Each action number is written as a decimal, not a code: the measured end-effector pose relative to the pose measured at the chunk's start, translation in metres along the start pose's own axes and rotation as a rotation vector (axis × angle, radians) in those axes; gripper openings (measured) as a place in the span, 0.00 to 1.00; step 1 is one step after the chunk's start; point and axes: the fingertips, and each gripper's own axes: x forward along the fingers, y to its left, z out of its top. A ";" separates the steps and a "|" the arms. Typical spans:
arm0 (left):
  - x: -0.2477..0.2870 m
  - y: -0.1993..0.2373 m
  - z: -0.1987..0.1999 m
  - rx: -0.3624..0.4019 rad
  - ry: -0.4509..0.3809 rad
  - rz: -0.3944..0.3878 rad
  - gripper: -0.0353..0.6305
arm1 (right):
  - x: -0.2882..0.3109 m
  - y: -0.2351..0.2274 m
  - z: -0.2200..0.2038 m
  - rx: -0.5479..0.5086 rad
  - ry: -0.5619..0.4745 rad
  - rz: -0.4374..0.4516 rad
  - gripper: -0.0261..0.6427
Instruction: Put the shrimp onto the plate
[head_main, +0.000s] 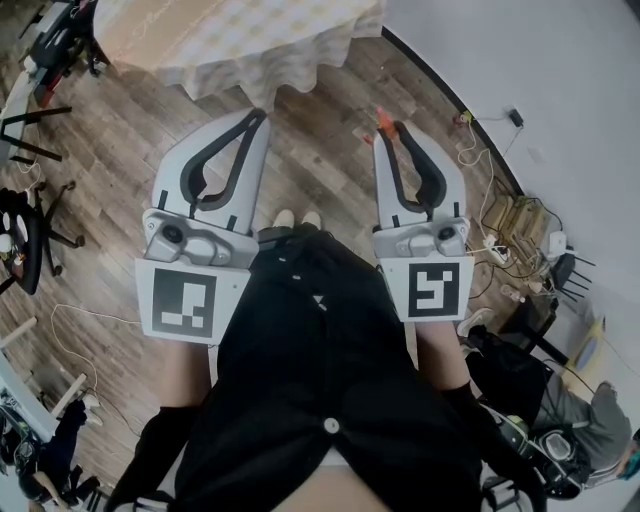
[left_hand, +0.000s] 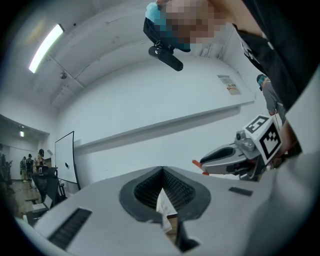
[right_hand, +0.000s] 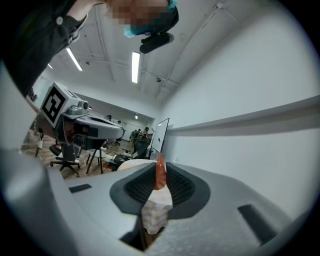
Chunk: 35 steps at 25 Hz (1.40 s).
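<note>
An orange shrimp (head_main: 383, 120) sticks out past the tips of my right gripper (head_main: 392, 130), whose jaws are shut on it. In the right gripper view the shrimp (right_hand: 160, 173) stands upright, pinched between the ribbed pads (right_hand: 177, 186). My left gripper (head_main: 261, 116) is shut with nothing in it, and its jaws meet at the tip (left_hand: 162, 170). From the left gripper view, the right gripper (left_hand: 235, 157) shows with the shrimp (left_hand: 198, 165) at its nose. Both grippers hang over the wooden floor, short of the table (head_main: 250, 40). No plate shows in any view.
The table with a checkered cloth (right_hand: 155, 210) stands ahead. Office chairs (head_main: 30, 235) and stands line the left side. Cables and a power strip (head_main: 490, 245) run along the right wall, where a person (head_main: 590, 420) sits. A whiteboard (left_hand: 65, 157) stands far off.
</note>
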 end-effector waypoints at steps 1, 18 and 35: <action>0.000 -0.001 0.001 -0.002 0.002 0.007 0.06 | -0.001 -0.001 0.000 0.000 -0.001 0.004 0.11; -0.008 -0.041 0.014 0.025 0.013 0.084 0.06 | -0.027 -0.013 -0.011 0.002 -0.046 0.075 0.11; 0.017 -0.028 0.012 0.028 -0.018 0.072 0.06 | -0.012 -0.032 -0.013 -0.014 -0.047 0.036 0.11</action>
